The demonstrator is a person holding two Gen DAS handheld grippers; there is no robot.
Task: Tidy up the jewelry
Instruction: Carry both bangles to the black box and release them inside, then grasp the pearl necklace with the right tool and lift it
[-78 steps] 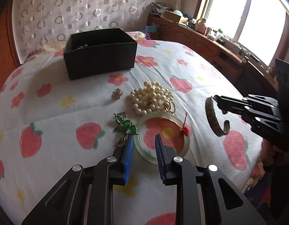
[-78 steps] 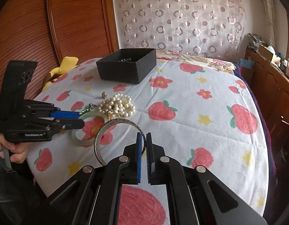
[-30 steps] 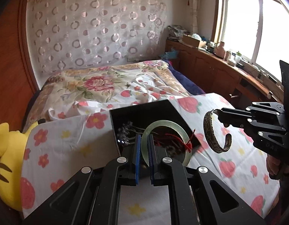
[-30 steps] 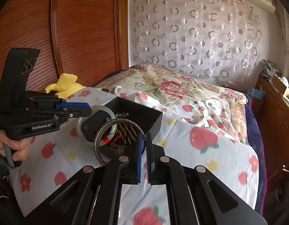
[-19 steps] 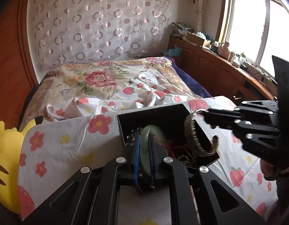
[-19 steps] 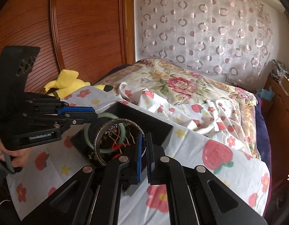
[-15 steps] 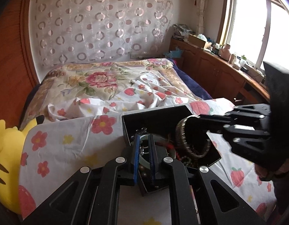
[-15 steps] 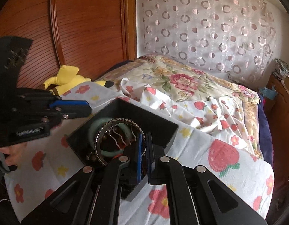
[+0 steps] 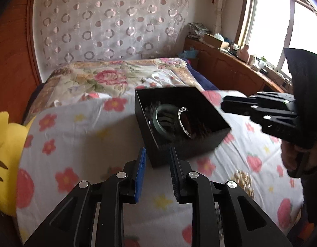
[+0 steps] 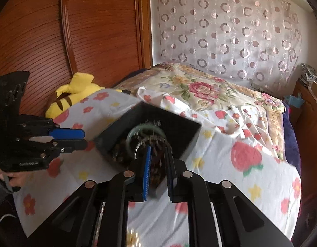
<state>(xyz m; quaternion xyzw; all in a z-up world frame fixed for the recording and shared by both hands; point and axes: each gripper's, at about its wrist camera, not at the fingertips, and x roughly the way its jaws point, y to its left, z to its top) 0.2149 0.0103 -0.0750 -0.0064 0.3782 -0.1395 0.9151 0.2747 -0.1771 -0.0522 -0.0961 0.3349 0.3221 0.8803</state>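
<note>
Now both tools are free: at lower centre the left gripper gapes empty, and the right gripper likewise. Beyond, mid-frame, the jade bangle and metal bangle lie inside the black box. Pull straight back, clear of its rim, toward the pearls at lower right.

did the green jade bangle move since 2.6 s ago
Yes. The green jade bangle left the strawberry-print cloth near the pearls and now lies inside the black rectangular box, released by the open left hand-held gripper.
</note>
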